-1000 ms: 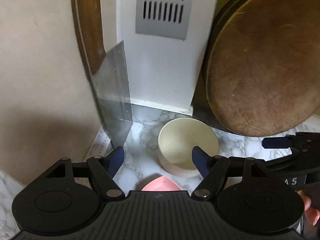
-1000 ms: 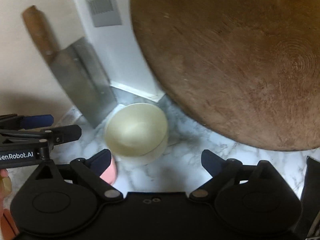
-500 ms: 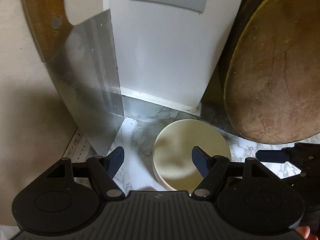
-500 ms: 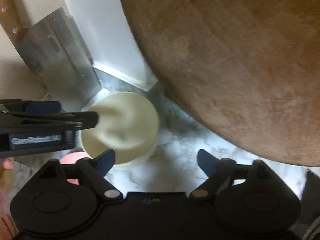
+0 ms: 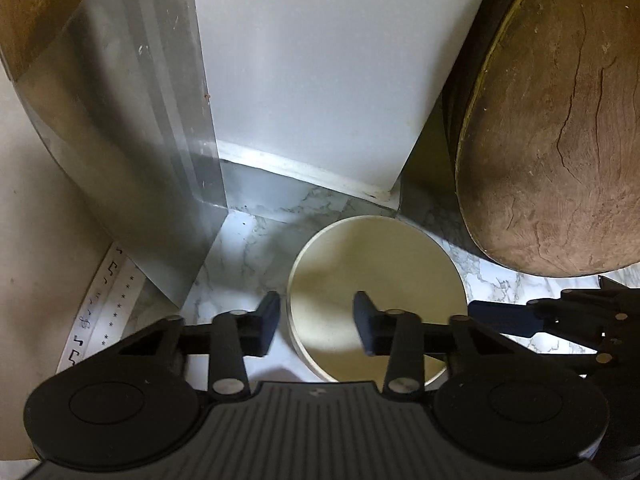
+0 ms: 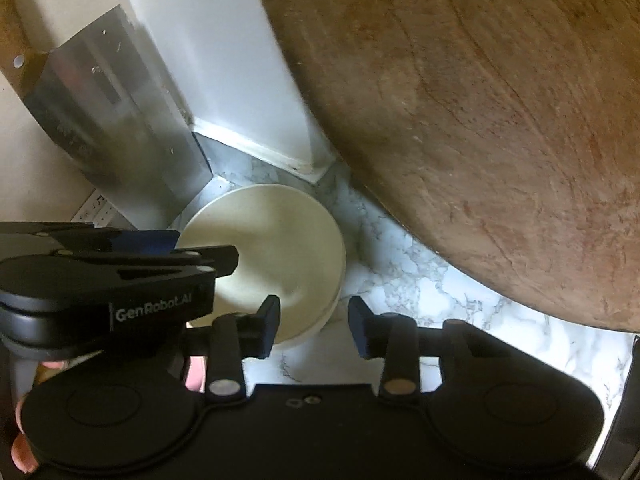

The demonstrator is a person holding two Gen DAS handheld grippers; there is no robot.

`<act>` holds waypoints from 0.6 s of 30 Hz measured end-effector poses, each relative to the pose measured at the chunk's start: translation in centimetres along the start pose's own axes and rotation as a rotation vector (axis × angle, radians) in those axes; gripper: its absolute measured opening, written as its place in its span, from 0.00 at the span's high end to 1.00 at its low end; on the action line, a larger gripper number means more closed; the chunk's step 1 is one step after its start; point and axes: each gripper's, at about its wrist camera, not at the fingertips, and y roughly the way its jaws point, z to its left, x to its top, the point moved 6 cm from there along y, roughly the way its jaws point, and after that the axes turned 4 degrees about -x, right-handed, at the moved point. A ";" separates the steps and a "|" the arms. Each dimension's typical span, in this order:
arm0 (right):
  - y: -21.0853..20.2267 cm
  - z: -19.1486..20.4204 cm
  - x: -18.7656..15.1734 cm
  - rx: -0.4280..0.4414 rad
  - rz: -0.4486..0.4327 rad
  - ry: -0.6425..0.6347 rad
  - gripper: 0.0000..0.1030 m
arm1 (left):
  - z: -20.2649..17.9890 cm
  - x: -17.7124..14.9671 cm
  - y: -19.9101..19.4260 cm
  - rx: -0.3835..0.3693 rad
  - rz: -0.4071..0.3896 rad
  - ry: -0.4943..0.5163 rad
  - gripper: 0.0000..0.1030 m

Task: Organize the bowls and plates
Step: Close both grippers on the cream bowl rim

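Observation:
A cream bowl (image 5: pixel 376 284) stands on the marble counter (image 5: pixel 248 248) in the back corner; it also shows in the right wrist view (image 6: pixel 276 248). My left gripper (image 5: pixel 316 322) is half closed astride the bowl's left rim, one finger outside and one inside, with a gap to the wall. My right gripper (image 6: pixel 314 326) is half closed astride the bowl's right rim, also with a gap. The left gripper's body (image 6: pixel 112 280) shows in the right wrist view over the bowl. A pink object (image 6: pixel 194 372) shows just below the bowl.
A cleaver (image 5: pixel 132 140) leans against the wall at the left. A white panel (image 5: pixel 320 80) stands behind the bowl. A large round wooden board (image 5: pixel 560 132) leans at the right, close to the bowl. A ruler strip (image 5: pixel 100 312) lies at the left.
Both grippers have moved forward and down to the bowl and their jaws have narrowed from wide open to about half, each now straddling a side of the rim.

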 end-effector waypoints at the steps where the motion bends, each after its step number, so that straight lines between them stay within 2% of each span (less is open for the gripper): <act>1: 0.1 0.1 0.0 0.003 0.003 0.001 0.68 | 0.1 -0.1 0.0 0.001 0.001 -0.001 0.69; 10: 0.7 -0.1 0.1 -0.009 0.017 0.023 0.81 | 0.8 -0.2 0.0 0.042 0.007 0.003 0.86; 18: 0.3 -0.4 -0.1 -0.038 0.030 0.026 0.86 | 0.6 -0.7 -0.5 0.054 0.013 0.022 0.90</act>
